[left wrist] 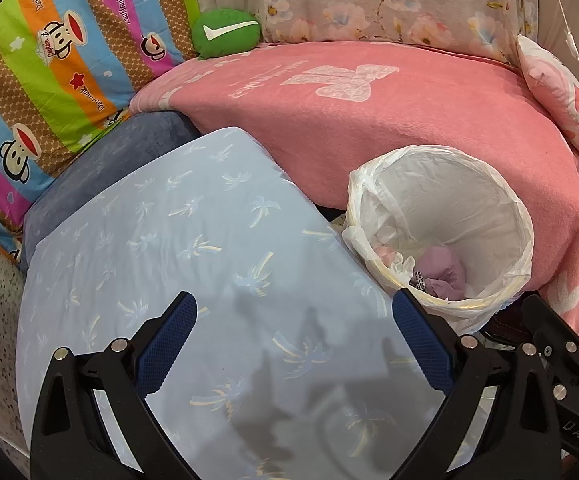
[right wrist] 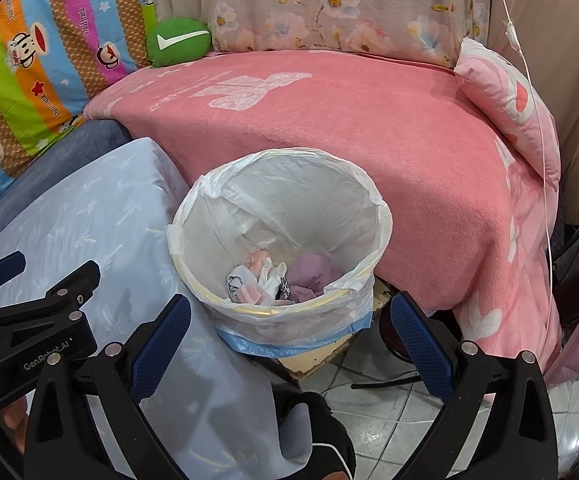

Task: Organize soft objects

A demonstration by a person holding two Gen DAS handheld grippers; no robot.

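A white bag-lined bin [right wrist: 285, 200] stands beside the bed and holds crumpled soft items [right wrist: 273, 276]: white, pink and lilac cloth. In the left wrist view the same bin [left wrist: 441, 184] sits to the right with lilac cloth [left wrist: 443, 276] inside. A green round cushion with a white tick [left wrist: 225, 34] [right wrist: 177, 40] lies at the back of the pink blanket. My left gripper [left wrist: 295, 316] is open above a light blue pillow [left wrist: 193, 248], holding nothing. My right gripper [right wrist: 289, 320] is open just in front of the bin, empty.
A pink blanket [right wrist: 329, 120] covers the bed. A pink pillow [right wrist: 509, 108] lies at its right end. A striped cartoon quilt [left wrist: 49, 80] and a floral cover [right wrist: 329, 12] stand behind. A dark blue cushion [left wrist: 129, 152] lies under the blue pillow. Tiled floor [right wrist: 389, 420] shows below.
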